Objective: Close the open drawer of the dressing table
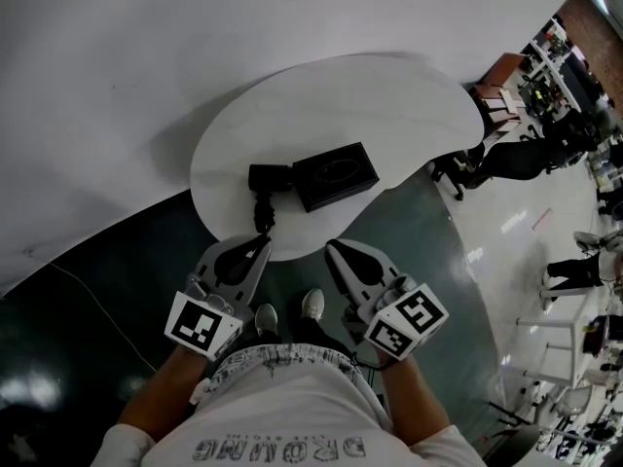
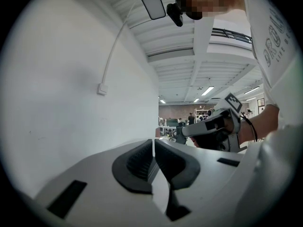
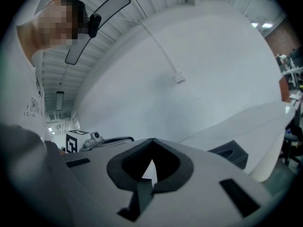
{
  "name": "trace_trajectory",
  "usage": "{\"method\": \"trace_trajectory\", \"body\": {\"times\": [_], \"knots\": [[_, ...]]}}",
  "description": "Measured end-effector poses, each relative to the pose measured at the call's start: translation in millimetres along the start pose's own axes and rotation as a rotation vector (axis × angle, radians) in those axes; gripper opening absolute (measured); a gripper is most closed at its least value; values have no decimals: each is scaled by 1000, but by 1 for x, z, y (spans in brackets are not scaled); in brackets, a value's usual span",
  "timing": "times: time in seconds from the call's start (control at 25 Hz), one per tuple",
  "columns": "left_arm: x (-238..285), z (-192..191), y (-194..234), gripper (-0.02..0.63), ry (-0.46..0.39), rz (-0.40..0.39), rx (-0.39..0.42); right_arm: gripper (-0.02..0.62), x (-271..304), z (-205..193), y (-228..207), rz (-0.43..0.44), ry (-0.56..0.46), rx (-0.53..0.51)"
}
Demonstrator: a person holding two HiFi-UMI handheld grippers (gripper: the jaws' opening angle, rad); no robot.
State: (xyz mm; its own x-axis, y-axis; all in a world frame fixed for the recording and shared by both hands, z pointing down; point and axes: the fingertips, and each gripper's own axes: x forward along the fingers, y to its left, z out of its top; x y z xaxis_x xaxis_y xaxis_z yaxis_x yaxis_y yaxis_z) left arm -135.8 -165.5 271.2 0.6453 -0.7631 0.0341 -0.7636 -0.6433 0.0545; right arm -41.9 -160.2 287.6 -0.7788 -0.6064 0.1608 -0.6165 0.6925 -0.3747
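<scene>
The left tongs (image 2: 154,143) are pressed together at the tips with nothing between them, and the right tongs (image 3: 151,141) are closed and empty too. They are held side by side, pointing at the near edge of the white dressing table (image 1: 389,105). The table stands just ahead of their tips, against the white wall (image 1: 146,66). On its top, ahead of the gap between the tongs, lies a black box (image 1: 336,175) — a small black device (image 1: 269,178) sits just beside it on the left tongs' side. The drawer is hidden under the tabletop. The person's shoes (image 1: 312,305) show between the tongs, on the dark floor (image 1: 117,280).
</scene>
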Motion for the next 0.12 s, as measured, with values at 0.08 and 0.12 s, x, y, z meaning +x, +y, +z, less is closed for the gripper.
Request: {"method": "trace_trajectory", "body": {"times": [0.08, 0.12], "knots": [[1, 0, -1, 32, 3, -1, 0, 6, -1, 0, -1, 0, 1, 0], [2, -1, -1, 32, 4, -1, 0, 6, -2, 0, -2, 0, 1, 1]]}}
